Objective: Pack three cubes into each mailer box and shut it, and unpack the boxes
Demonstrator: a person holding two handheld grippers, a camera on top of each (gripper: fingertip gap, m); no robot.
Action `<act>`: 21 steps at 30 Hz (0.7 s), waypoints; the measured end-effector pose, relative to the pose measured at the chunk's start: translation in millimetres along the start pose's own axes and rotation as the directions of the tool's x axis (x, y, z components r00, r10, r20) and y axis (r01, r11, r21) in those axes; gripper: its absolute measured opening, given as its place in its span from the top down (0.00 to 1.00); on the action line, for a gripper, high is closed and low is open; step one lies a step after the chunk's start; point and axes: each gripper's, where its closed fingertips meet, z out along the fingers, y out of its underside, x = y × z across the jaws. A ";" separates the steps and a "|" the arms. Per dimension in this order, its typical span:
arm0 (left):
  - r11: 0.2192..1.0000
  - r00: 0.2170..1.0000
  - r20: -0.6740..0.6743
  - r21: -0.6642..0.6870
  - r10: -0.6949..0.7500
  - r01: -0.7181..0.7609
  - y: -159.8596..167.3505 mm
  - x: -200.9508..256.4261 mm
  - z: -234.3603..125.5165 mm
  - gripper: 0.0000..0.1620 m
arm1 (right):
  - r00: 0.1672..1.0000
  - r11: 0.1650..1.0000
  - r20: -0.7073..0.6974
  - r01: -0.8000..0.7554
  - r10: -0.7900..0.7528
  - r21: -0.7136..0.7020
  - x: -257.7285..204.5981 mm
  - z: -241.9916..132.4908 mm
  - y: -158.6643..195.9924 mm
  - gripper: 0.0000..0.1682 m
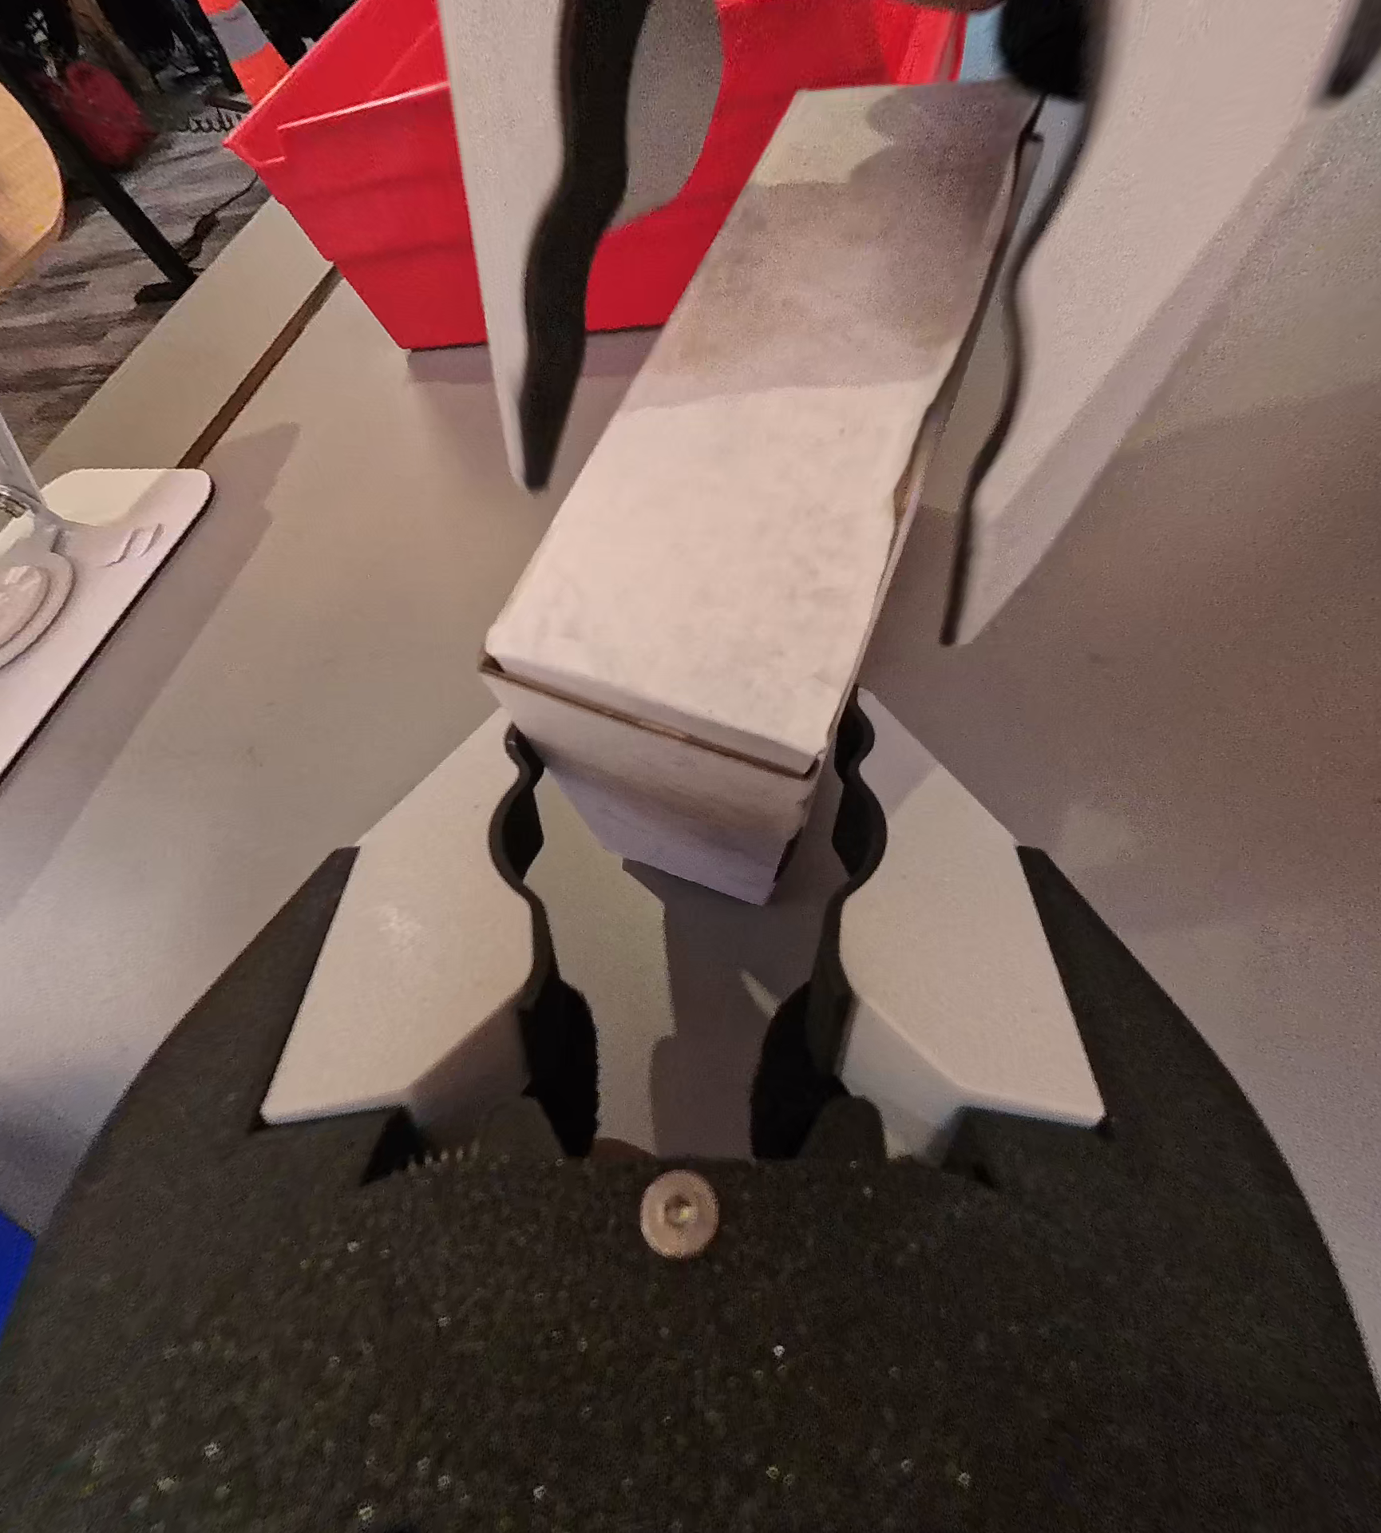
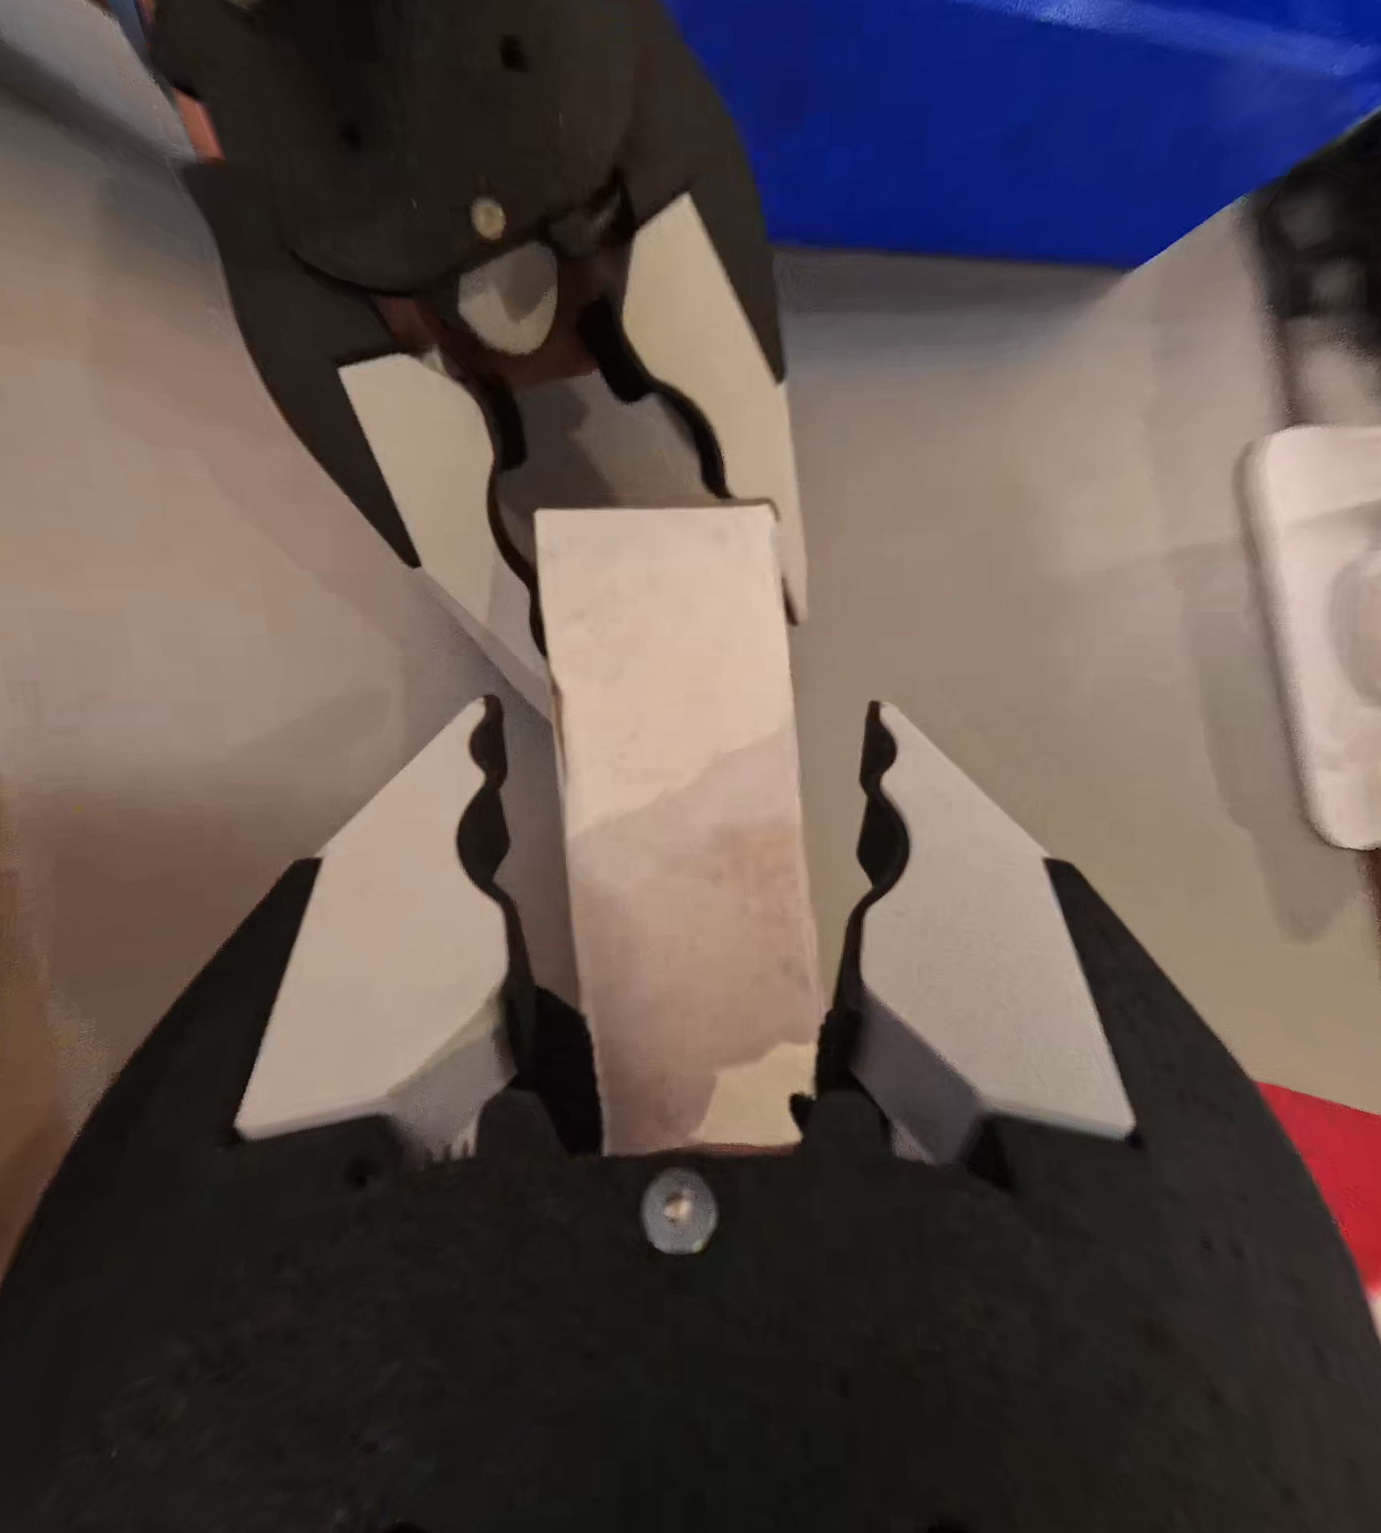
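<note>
Mailer box (image 1: 720, 531): long, narrow, white cardboard, lid shut, top surface scuffed and grey-smudged, darker toward the far end. Brown raw edge shows along the lid seam at the near end. It sits lifted off the grey table (image 1: 297, 664), near end raised w/ its shadow on the tabletop below, held between the two grippers end to end.

Left gripper (image 1: 683, 747): black body, white fingers w/ wavy black pads, pointing along the box's length. Its fingertips (image 1: 857, 751) clamp the near end of the box on both sides, pads touching the side walls just under the lid.

Right gripper (image 2: 679, 722): same build, faces the left one from the opposite end. Jaws spread wide; box runs down the middle betw. the fingers, gaps visible on both sides at the tips. Box end reaches deep into the throat near the screw; contact there can't be made out.

Left gripper (image 2: 654, 572) also shows in the right wrist view, far end of the box (image 2: 671, 788) pinched in it.

Red bin (image 1: 389, 182) behind the box, on the table. Blue bin (image 2: 1044, 124) beyond the left gripper. White stand base (image 1: 48, 630) off to the side, well apart.
</note>
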 end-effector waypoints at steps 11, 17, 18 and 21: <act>0.997 0.999 0.016 0.074 -0.032 0.031 -1.4 2.3 3.1 0.58 | 0.966 0.991 0.256 -0.007 0.041 -0.134 -5.9 14.3 13.0 0.64; 0.998 0.999 0.045 0.067 0.007 -0.010 -1.8 1.0 2.9 0.58 | 0.919 0.988 0.370 -0.100 0.138 -0.118 -7.9 8.9 8.5 0.64; 0.998 0.999 0.047 0.067 0.013 -0.016 -1.9 0.7 2.9 0.58 | 0.913 0.987 0.380 -0.111 0.147 -0.115 -7.5 8.6 8.3 0.64; 0.997 0.998 0.060 0.068 0.032 -0.036 -2.4 0.7 3.0 0.59 | 0.877 0.980 0.437 -0.171 0.200 -0.106 -6.8 5.7 6.1 0.63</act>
